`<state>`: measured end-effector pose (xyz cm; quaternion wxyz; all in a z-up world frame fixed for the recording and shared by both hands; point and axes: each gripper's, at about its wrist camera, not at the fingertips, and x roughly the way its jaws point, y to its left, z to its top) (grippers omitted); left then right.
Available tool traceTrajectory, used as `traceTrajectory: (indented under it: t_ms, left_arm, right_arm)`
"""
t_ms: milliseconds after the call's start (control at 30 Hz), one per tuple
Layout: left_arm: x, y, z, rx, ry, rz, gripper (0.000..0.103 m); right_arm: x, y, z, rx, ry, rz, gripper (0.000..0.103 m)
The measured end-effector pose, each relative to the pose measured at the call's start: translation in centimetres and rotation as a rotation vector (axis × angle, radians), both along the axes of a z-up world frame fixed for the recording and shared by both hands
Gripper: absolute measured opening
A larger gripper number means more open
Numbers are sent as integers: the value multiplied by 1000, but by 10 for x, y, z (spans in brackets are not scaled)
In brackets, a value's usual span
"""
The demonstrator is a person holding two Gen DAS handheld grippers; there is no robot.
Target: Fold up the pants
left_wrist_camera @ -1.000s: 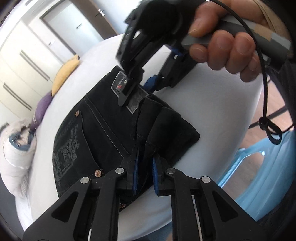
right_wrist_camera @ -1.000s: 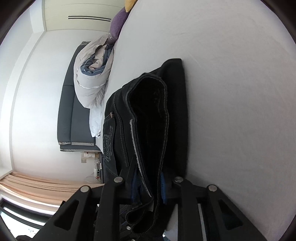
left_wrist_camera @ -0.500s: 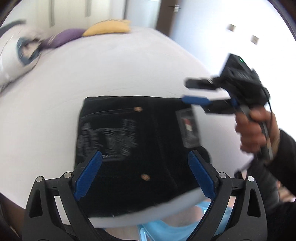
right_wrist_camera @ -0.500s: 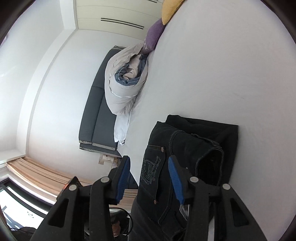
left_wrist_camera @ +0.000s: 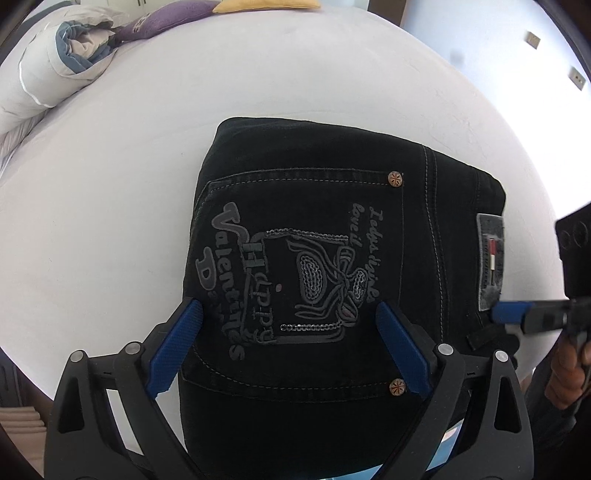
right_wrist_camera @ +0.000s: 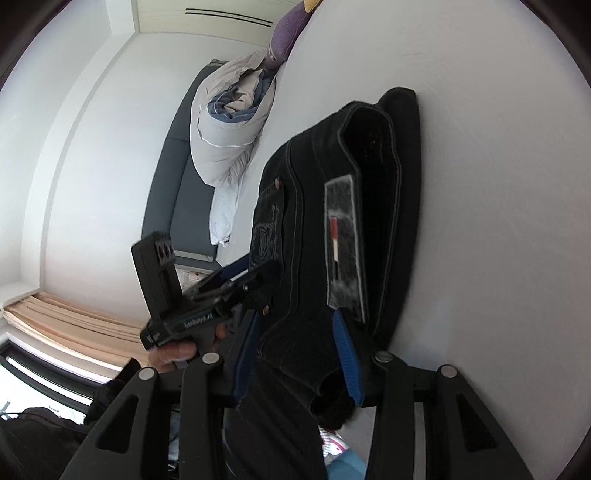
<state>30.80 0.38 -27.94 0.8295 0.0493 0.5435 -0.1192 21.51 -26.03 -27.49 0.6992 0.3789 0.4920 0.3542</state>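
The black jeans [left_wrist_camera: 332,236] lie folded into a compact stack on the white bed [left_wrist_camera: 110,229], back pocket with grey print facing up. My left gripper [left_wrist_camera: 288,332] is open wide, just above the pocket, holding nothing. In the right wrist view the folded jeans [right_wrist_camera: 332,221] show edge-on, with the grey waist label [right_wrist_camera: 343,243] facing the camera. My right gripper [right_wrist_camera: 295,354] is open, its blue pads on either side of the stack's near end; it also shows in the left wrist view [left_wrist_camera: 517,314] by the label. The left gripper [right_wrist_camera: 229,284] shows there too.
A rolled grey-and-blue duvet [left_wrist_camera: 55,74], a purple cushion [left_wrist_camera: 162,18] and a yellow cushion [left_wrist_camera: 266,4] lie at the bed's far end. A dark sofa [right_wrist_camera: 177,177] stands along the wall. A light blue chair [right_wrist_camera: 347,465] is below the bed's near edge.
Both grippers let go of the jeans and opened. The left gripper swung round above the back pocket. The right gripper drew back, then came close to the waist end again.
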Motion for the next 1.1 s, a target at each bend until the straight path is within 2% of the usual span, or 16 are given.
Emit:
traceTrajectory:
  t_ms: [67,100,233,300,400,467,600,733,833,867,933,1033,1067,1100]
  left_arm:
    - [2,-2,-1,3,1,-1,96]
    - [3,-1,-1,4,1,-1,96]
    - [11,1,-9,-5,4,1,96]
    - [13,2,-9,-7,2,2,96]
    - [-6,5,-1,-12,3,7,96]
    - [-15,6,10,-43,3,16,96]
    - [-5,42,29,-102,-42,66,97]
    - [18,89,28,-184,-15,147,97]
    - [32,100,6,-260,87,123,97]
    - [35,101,-1,-264,108,117,97]
    - [40,97,-20,-292,175,85,97]
    - [47,96,-31,-334,204,73,96]
    - [48,93,-31,-331,203,60,96]
    - [48,90,-31,-326,206,45,89]
  right_arm:
    - [-8,-4,7,-20,-3,-7,46]
    - [-10,-8,12,-22,0,-17,51]
    - [-11,-28,34,-56,-41,-96,57]
    - [-10,-36,38,-98,-37,-135,75]
    - [-6,-43,31,-165,11,-165,83]
    - [-4,-42,22,-185,54,-177,83]
    - [3,-26,21,-178,35,-142,93]
    - [17,-8,16,-217,57,-122,93]
    - [23,2,15,-253,64,-127,93]
    - [24,4,15,-257,67,-126,93]
    - [26,9,14,-268,73,-121,89]
    - [29,16,14,-281,86,-116,78]
    - [30,15,12,-276,94,-120,71]
    - [31,12,10,-270,105,-126,57]
